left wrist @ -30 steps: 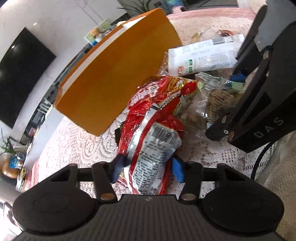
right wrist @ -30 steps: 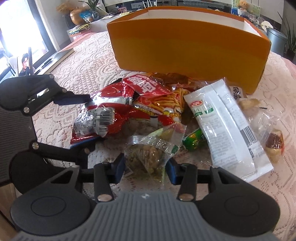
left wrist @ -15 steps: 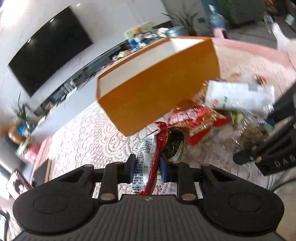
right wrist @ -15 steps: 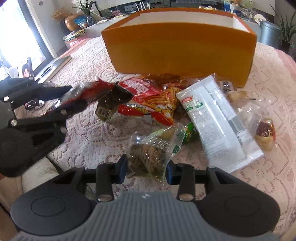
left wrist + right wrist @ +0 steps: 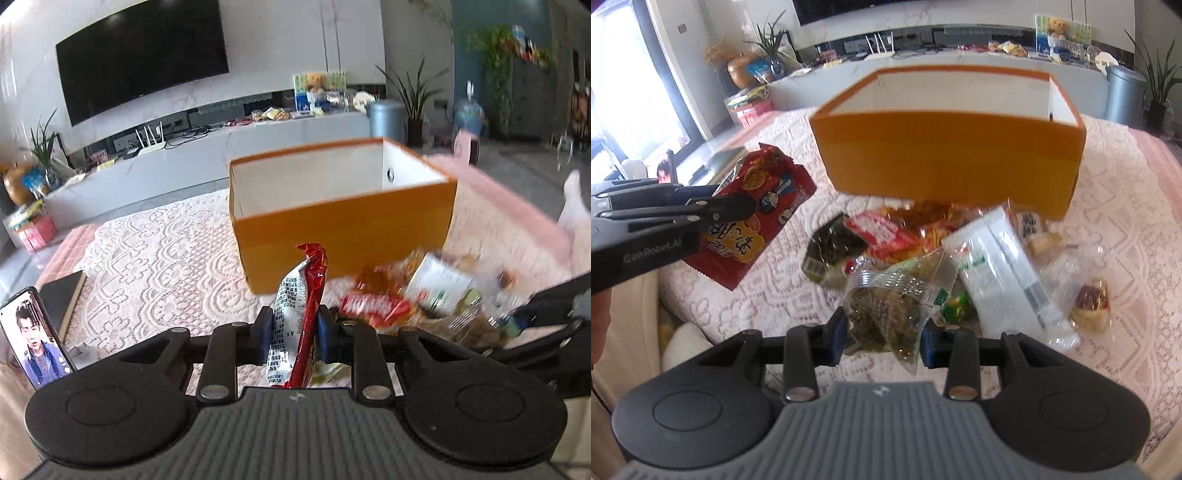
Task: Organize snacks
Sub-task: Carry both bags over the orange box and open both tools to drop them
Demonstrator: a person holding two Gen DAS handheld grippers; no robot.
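Note:
My left gripper point(image 5: 294, 334) is shut on a red snack bag point(image 5: 301, 314) and holds it upright above the lace cloth, in front of the open orange box point(image 5: 343, 225). The same bag point(image 5: 757, 218) hangs from the left gripper point(image 5: 738, 206) in the right wrist view. My right gripper point(image 5: 882, 338) is shut on a clear packet of brown snacks point(image 5: 886, 306), lifted off the table. The orange box point(image 5: 945, 144) stands behind the snack pile and looks empty inside.
On the lace cloth point(image 5: 1108, 206) lie a white packet point(image 5: 1008, 273), a red chips bag point(image 5: 882, 230), a dark green packet point(image 5: 831, 247) and small wrapped sweets point(image 5: 1091, 302). A phone point(image 5: 33, 336) and a dark book point(image 5: 61, 299) sit at the left.
My left gripper closed on the red bag and lifted it up and to the left. My right gripper raised the clear packet off the table. Both views tilted up toward the box.

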